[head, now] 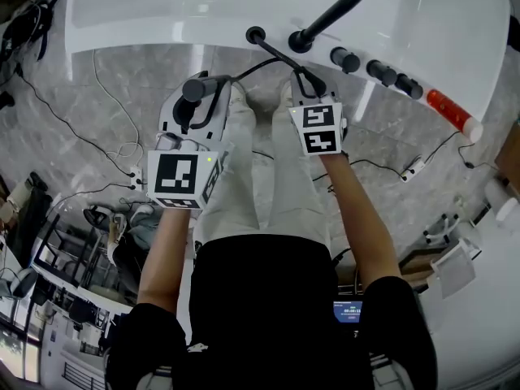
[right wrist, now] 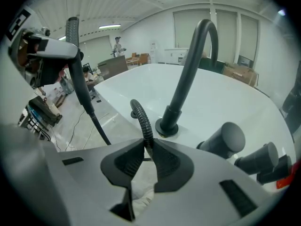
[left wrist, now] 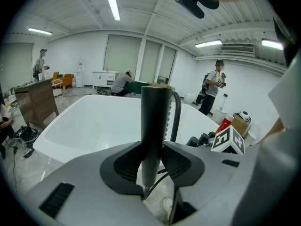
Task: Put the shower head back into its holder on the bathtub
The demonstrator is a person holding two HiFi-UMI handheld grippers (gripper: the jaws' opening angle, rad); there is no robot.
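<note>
Nearest, over the grey floor [head: 97, 128]: left tool [left wrist: 151, 166] clamped on the black shower head [left wrist: 155, 126], pads pressed on its lower shaft, handset upright with the top end well above the tool. Just right of it, across the person's trouser legs [head: 244, 177]: right tool [right wrist: 146, 157] pinched shut on the ribbed black hose [right wrist: 143, 121], which arches up out of the pads and drops back toward the tub rim. From the right gripper view: another run of hose hanging from the handset's base toward the floor, apart from the right tool. Both tools apart from each other and on the floor side of the bathtub [head: 146, 35] edge, shoes [head: 236, 96] close to the tub's outer wall. Loose cables [head: 49, 112] on the floor to the left, more to the right. Next, on the flat white rim: round hose socket [head: 256, 34], ahead of and between the tools. Beside it, curved black spout [right wrist: 188, 74], base seated on the rim. Then a row of black knobs [right wrist: 225, 138] running right along the rim, with a red bottle [head: 451, 110] lying at the far right end. Beyond the rim: wide white basin. Shower head not in a holder, held off the tub.
</note>
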